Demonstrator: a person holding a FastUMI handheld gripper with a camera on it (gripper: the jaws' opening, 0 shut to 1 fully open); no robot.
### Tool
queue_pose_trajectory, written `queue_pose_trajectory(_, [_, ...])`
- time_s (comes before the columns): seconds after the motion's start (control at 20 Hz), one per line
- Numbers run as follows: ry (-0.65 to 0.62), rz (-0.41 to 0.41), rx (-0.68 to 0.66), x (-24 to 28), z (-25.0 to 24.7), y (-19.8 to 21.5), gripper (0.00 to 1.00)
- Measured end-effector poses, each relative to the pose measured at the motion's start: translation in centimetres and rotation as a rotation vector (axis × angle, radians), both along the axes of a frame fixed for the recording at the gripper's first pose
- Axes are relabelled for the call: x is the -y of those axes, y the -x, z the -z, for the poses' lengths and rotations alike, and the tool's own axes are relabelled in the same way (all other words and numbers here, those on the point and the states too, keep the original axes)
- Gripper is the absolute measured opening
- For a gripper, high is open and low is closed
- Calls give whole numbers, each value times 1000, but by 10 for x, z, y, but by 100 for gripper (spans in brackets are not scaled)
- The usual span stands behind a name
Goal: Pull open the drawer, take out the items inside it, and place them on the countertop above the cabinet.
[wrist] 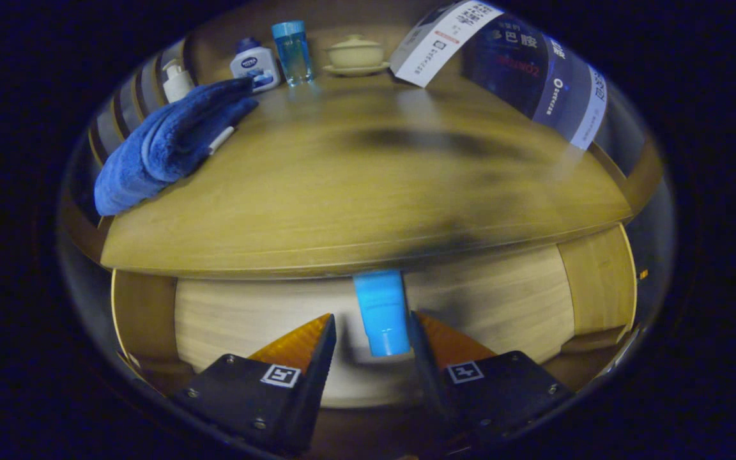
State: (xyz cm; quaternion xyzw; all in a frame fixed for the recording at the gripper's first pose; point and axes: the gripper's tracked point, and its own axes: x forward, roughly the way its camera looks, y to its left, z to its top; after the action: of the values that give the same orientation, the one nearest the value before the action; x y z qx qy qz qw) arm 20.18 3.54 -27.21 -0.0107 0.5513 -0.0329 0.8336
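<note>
Claw: gripper (pixel 371 335) is partly open, fingers either side of the blue handle (pixel 381 313); the right finger seems to touch it, the left stands apart.
Drawer: drawer front (pixel 266 319) looks closed beneath the countertop (pixel 342 204).
Countertop: towel (pixel 163 144), bottles, lidded bowl (pixel 356 54).
Advice: centre on the handle, close fully, pull straight back.

We are looking at a home bathroom-style setup: a wooden countertop (pixel 355 191) is carrying a folded towel (pixel 163 144) at ten o'clock, and toiletry bottles (pixel 254 64) and a tumbler (pixel 292 51) at twelve.
</note>
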Motion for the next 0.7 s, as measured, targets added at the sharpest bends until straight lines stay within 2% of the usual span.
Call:
queue_pose_trajectory(0.35, [21,-6,-101,6,17,10,68])
queue_pose_trajectory(0.45, [37,-3,-66,8,15,3,68])
queue_pose_trajectory(0.6, [38,-3,-53,8,19,-1,41])
queue_pose_trajectory(0.65, [39,0,-53,8,17,-2,41])
queue_pose_trajectory(0.7, [43,0,-48,8,18,-3,36])
